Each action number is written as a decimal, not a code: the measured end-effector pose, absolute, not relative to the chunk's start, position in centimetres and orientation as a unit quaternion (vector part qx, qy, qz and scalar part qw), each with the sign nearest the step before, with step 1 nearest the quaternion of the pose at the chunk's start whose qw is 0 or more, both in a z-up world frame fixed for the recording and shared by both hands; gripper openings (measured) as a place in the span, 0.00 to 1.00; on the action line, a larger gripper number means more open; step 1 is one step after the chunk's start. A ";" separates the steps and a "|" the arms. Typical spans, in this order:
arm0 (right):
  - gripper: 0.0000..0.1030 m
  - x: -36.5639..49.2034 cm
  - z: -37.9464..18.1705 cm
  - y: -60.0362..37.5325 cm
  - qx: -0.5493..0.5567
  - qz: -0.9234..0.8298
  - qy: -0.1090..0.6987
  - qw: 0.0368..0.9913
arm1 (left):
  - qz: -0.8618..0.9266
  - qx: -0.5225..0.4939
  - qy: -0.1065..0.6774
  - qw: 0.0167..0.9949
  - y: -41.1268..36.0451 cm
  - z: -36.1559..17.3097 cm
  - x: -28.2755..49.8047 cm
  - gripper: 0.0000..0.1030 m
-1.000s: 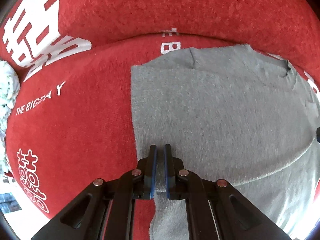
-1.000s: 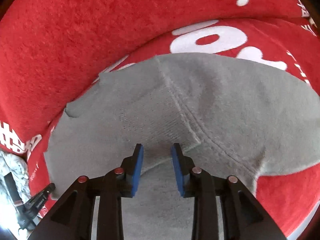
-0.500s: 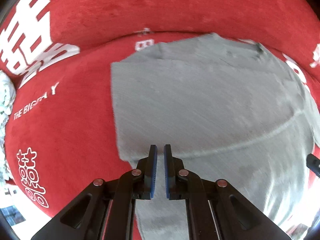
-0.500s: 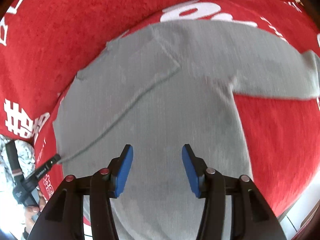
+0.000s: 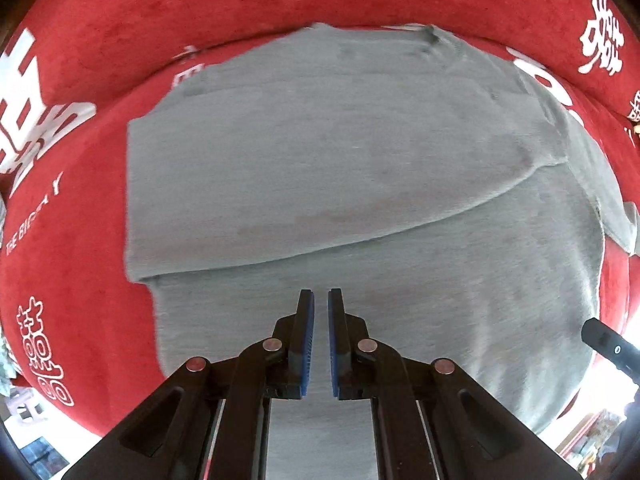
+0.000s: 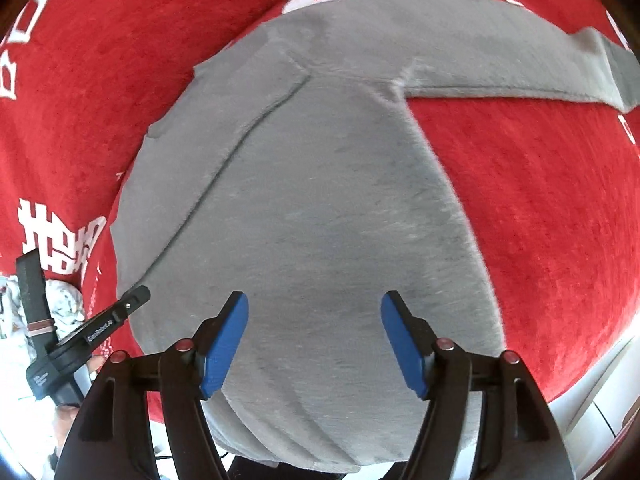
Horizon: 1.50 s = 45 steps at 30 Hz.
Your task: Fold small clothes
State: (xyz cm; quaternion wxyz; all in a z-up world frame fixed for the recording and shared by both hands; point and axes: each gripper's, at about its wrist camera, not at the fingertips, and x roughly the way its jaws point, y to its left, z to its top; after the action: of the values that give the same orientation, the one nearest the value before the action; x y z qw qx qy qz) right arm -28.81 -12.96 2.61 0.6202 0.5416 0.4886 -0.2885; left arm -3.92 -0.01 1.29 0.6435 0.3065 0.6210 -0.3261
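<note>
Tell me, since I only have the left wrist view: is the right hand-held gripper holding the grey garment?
Observer: No. The right hand-held gripper is open above the grey garment. Its jaws have just been opening, and nothing is between them.
Operator: Is the right-side sleeve folded in yet?
Observer: Not yet. That sleeve lies stretched flat across the red blanket.
Operator: Where does my left one sit, seen from outside?
Observer: The left hand-held gripper is at the garment's left edge, beside a pale patterned cloth.
</note>
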 end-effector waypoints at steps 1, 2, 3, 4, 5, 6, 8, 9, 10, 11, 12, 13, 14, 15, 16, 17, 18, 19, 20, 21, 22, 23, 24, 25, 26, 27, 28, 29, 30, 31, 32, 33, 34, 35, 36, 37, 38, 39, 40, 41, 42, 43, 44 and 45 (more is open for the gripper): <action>0.72 -29.2 2.5 -13.4 0.546 -0.288 0.485 0.620 | -0.328 0.305 0.621 0.643 -0.6 1.3 -4.4 0.08; 0.73 -29.7 2.5 -13.9 0.552 -0.287 0.480 0.618 | -0.331 0.302 0.621 0.643 -1.2 1.4 -5.1 0.08; 0.74 -30.3 2.4 -14.5 0.559 -0.285 0.475 0.617 | -0.335 0.298 0.619 0.644 -1.8 1.5 -5.6 0.08; 0.74 -30.9 2.4 -15.1 0.564 -0.284 0.469 0.617 | -0.340 0.294 0.618 0.645 -2.4 1.7 -6.2 0.08; 0.74 -31.1 2.3 -15.7 0.565 -0.285 0.466 0.618 | -0.342 0.293 0.616 0.646 -3.3 1.8 -6.9 0.08; 0.75 -31.7 2.4 -16.4 0.566 -0.288 0.463 0.619 | -0.344 0.294 0.616 0.645 -3.9 1.8 -7.5 0.24; 0.78 -32.8 2.6 -17.6 0.568 -0.293 0.455 0.621 | -0.345 0.292 0.621 0.640 -5.5 1.7 -8.7 0.99; 0.78 -33.5 2.7 -18.3 0.571 -0.296 0.448 0.621 | -0.353 0.287 0.612 0.647 -6.4 2.1 -9.4 0.99; 0.78 -34.3 2.8 -19.0 0.575 -0.298 0.442 0.620 | -0.358 0.292 0.607 0.647 -7.1 2.2 -10.0 0.99; 0.78 -35.0 2.7 -19.6 0.580 -0.302 0.436 0.618 | -0.363 0.296 0.602 0.647 -7.9 2.4 -10.7 0.99; 0.78 -35.9 2.7 -20.3 0.585 -0.307 0.430 0.615 | -0.365 0.301 0.597 0.648 -8.7 2.5 -11.2 0.99; 0.78 -36.7 2.6 -20.9 0.589 -0.313 0.424 0.612 | -0.364 0.306 0.593 0.650 -9.2 2.6 -11.5 0.99; 0.78 -37.7 2.5 -21.6 0.596 -0.321 0.417 0.607 | -0.361 0.313 0.587 0.654 -10.0 2.7 -12.0 0.99; 0.78 -38.5 2.4 -22.2 0.602 -0.326 0.411 0.602 | -0.359 0.318 0.582 0.656 -10.7 2.8 -12.2 0.99; 0.78 -39.7 2.2 -22.9 0.611 -0.333 0.400 0.597 | -0.358 0.321 0.578 0.660 -11.7 2.9 -12.1 0.99; 0.78 -40.8 2.1 -23.6 0.618 -0.342 0.389 0.592 | -0.357 0.321 0.576 0.661 -12.2 2.9 -12.2 0.99; 0.78 -42.0 2.1 -24.3 0.623 -0.353 0.376 0.588 | -0.356 0.319 0.578 0.661 -12.9 2.8 -12.1 0.99; 0.78 -43.2 2.1 -24.9 0.627 -0.364 0.362 0.586 | -0.354 0.315 0.582 0.660 -13.5 2.7 -12.1 0.99; 0.78 -44.7 2.1 -25.7 0.629 -0.380 0.347 0.583 | -0.353 0.311 0.588 0.658 -13.8 2.6 -12.2 0.99; 0.78 -46.2 2.1 -26.4 0.633 -0.398 0.331 0.576 | -0.351 0.309 0.594 0.654 -14.0 2.4 -12.2 0.99; 0.78 -47.6 2.0 -26.9 0.638 -0.414 0.315 0.568 | -0.350 0.307 0.601 0.650 -14.3 2.0 -12.1 0.99; 0.78 -48.9 1.8 -27.4 0.644 -0.426 0.299 0.560 | -0.351 0.306 0.606 0.645 -14.3 1.7 -12.3 0.99; 0.78 -50.5 1.3 -28.1 0.655 -0.440 0.278 0.547 | -0.350 0.308 0.609 0.642 -14.7 1.4 -12.5 0.99; 0.78 -52.0 0.8 -28.7 0.667 -0.452 0.257 0.533 | -0.350 0.308 0.609 0.641 -15.0 1.3 -12.9 0.99; 0.78 -53.1 0.4 -29.2 0.676 -0.458 0.243 0.524 | -0.353 0.307 0.609 0.641 -15.2 1.3 -13.1 0.99; 0.78 -54.3 -0.3 -29.7 0.690 -0.461 0.222 0.512 | -0.355 0.305 0.608 0.641 -15.3 1.3 -13.3 0.99; 0.78 -55.0 -0.8 -30.1 0.700 -0.458 0.208 0.506 | -0.358 0.306 0.606 0.641 -15.6 1.3 -13.5 0.99; 0.78 -55.5 -1.4 -30.5 0.710 -0.453 0.196 0.502 | -0.362 0.307 0.604 0.641 -15.8 1.2 -13.8 0.99; 0.78 -55.9 -1.7 -30.8 0.714 -0.452 0.189 0.501 | -0.364 0.307 0.603 0.640 -15.9 1.2 -14.0 0.99; 0.79 -56.0 -1.9 -31.3 0.712 -0.453 0.183 0.504 | -0.365 0.307 0.603 0.640 -16.1 1.2 -14.3 0.99; 0.79 -56.0 -2.1 -31.6 0.713 -0.450 0.181 0.506 | -0.369 0.304 0.603 0.639 -16.2 1.2 -14.4 0.99; 0.79 -55.8 -2.3 -31.8 0.713 -0.449 0.180 0.507 | -0.371 0.301 0.604 0.638 -16.3 1.2 -14.5 0.99; 0.79 -55.7 -2.5 -32.0 0.714 -0.450 0.176 0.506 | -0.372 0.298 0.604 0.639 -16.5 1.2 -14.7 0.99; 0.79 -55.7 -2.6 -32.1 0.716 -0.449 0.172 0.507 | -0.373 0.295 0.604 0.639 -16.5 1.2 -14.8 0.99; 0.79 -55.7 -2.9 -32.4 0.720 -0.448 0.162 0.505 | -0.375 0.292 0.604 0.640 -16.6 1.2 -14.8 0.99; 0.82 -55.8 -3.0 -32.6 0.723 -0.448 0.155 0.503 | -0.376 0.289 0.603 0.641 -16.7 1.2 -14.9 0.99; 0.82 -55.9 -3.1 -32.6 0.728 -0.448 0.141 0.499 | -0.376 0.287 0.603 0.642 -16.8 1.2 -14.8 0.99; 0.82 -55.8 -3.2 -32.7 0.733 -0.446 0.129 0.497 | -0.377 0.283 0.604 0.643 -16.8 1.1 -14.8 0.99; 0.82 -55.9 -3.4 -32.6 0.740 -0.442 0.114 0.494 | -0.377 0.280 0.604 0.644 -16.9 1.1 -14.8 0.99; 0.82 -56.2 -3.4 -32.4 0.747 -0.438 0.101 0.489 | -0.377 0.277 0.604 0.645 -16.9 1.2 -14.7 0.99; 0.82 -56.4 -3.6 -32.2 0.756 -0.433 0.087 0.483 | -0.375 0.274 0.606 0.646 -16.8 1.2 -14.4 0.99; 0.80 -56.6 -3.7 -32.0 0.762 -0.431 0.077 0.478 | -0.374 0.273 0.607 0.646 -16.9 1.1 -14.3 0.99; 0.79 -57.0 -3.9 -31.7 0.771 -0.429 0.060 0.467 | -0.373 0.269 0.611 0.645 -16.7 1.0 -14.1 0.99; 0.74 -57.2 -4.1 -31.5 0.778 -0.427 0.048 0.459 | -0.370 0.267 0.614 0.644 -16.6 1.0 -13.8 0.99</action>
State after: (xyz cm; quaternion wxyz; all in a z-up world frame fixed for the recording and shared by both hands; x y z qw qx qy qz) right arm -57.20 -31.47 -4.06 0.4594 0.7776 0.0482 -0.4266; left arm -13.76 -16.56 0.97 0.6438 0.2665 0.6142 -0.3704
